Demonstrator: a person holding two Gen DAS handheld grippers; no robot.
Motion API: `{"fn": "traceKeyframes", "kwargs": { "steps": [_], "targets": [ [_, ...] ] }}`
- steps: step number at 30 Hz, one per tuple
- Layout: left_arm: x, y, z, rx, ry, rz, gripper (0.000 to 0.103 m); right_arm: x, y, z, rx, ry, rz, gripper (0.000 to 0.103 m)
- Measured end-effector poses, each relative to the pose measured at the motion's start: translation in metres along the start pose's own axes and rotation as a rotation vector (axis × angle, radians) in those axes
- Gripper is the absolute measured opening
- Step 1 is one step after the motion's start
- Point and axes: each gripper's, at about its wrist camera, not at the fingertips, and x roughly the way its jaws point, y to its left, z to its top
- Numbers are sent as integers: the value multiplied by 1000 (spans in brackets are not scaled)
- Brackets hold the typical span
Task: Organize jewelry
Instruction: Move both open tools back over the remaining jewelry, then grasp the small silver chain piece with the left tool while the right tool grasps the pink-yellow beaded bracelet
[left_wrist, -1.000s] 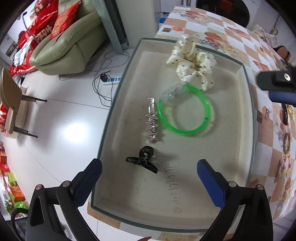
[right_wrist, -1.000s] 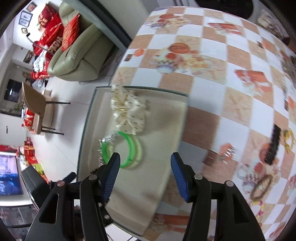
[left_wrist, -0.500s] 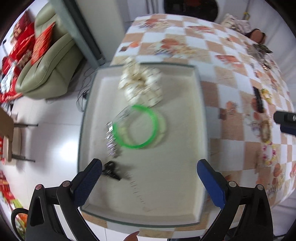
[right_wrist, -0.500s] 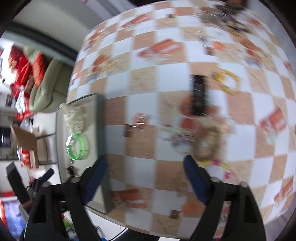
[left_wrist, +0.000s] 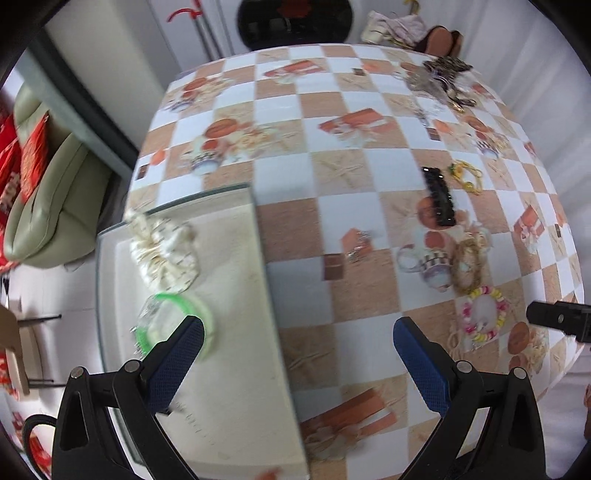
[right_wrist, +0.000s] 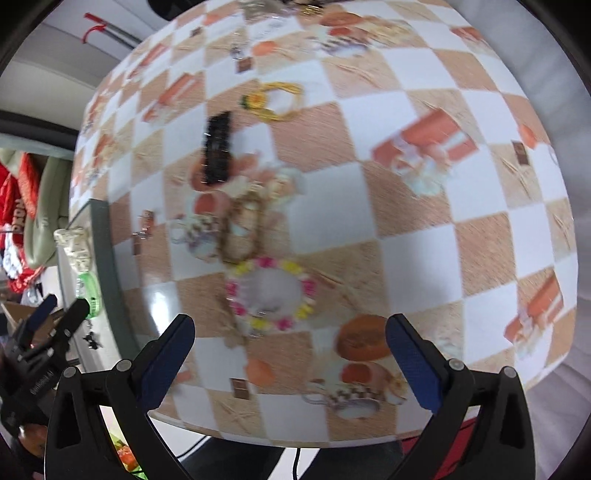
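Both my grippers point down at the checkered tablecloth (left_wrist: 332, 206), nothing in either one.

Right gripper (right_wrist: 290, 354): jaws opening, spread wide, no item between the pads. It hangs over the pink-and-yellow bead bracelet (right_wrist: 271, 293), which lies flat on the cloth just ahead of the fingertips. Beyond that, a brown beaded loop (right_wrist: 242, 230), then the black hair clip (right_wrist: 218, 153), then a yellow bracelet (right_wrist: 275, 99) further out. Heavy motion blur here, so I can't say whether the brown loop touches the bead bracelet or only sits next to it.

Left gripper (left_wrist: 297, 360): released, jaws wide, empty. It straddles the right rim of the tray (left_wrist: 266, 258), left finger over the tray, right finger over bare cloth.

Inside the tray: cream scrunchie (left_wrist: 162, 251) at the far end, green bangle (left_wrist: 177, 317) just beside it on the near side, partly hidden by my left finger. A small silver piece (left_wrist: 356, 245) lies on the cloth between the tray and the black clip.
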Motion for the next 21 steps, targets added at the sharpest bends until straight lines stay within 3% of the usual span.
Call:
{"fn": "traceKeyframes", "kwargs": {
  "steps": [9, 21],
  "targets": [
    [22, -28, 17, 51, 48, -28, 103, 16, -21, -7, 32, 44, -30, 103],
    [65, -42, 43, 107, 99, -17, 103, 43, -11, 0, -64, 53, -137, 103]
  ]
}}
